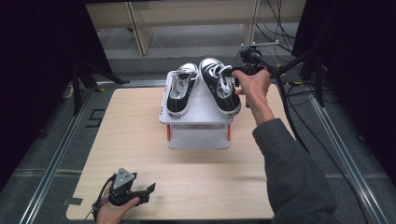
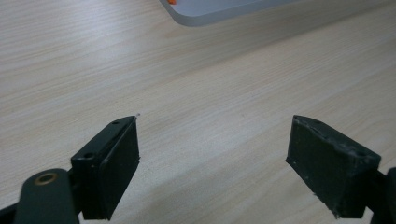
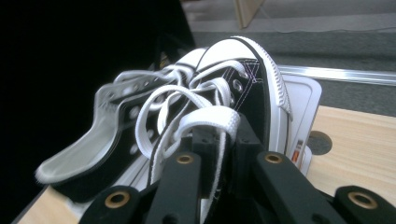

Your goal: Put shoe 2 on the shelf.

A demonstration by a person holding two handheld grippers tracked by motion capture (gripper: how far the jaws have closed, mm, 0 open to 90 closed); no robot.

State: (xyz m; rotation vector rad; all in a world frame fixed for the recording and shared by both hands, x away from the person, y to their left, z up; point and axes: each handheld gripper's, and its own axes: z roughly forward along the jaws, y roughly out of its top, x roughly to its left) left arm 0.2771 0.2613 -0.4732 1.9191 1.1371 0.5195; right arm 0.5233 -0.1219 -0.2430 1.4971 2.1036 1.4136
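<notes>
Two black-and-white sneakers stand on top of a white two-level stand (image 1: pixel 198 119) at the table's far middle. The left sneaker (image 1: pixel 180 91) sits apart from the grippers. At the laces of the right sneaker (image 1: pixel 223 88), a hand holds my right gripper (image 1: pixel 235 73). In the right gripper view that gripper (image 3: pixel 222 144) is shut on a flat white shoelace (image 3: pixel 208 119) of the sneaker (image 3: pixel 254 95), one strand running down between the jaws. My left gripper (image 1: pixel 150 189) rests low at the table's near left, open, with bare wood between its jaws (image 2: pixel 212 140).
Black cables (image 1: pixel 285 93) trail off the table's right side behind the right arm's grey sleeve (image 1: pixel 294 172). Metal rails (image 1: pixel 56 158) run along both table edges. A wooden frame (image 1: pixel 140 28) stands behind the table. The stand's edge (image 2: pixel 224 11) lies ahead of the left gripper.
</notes>
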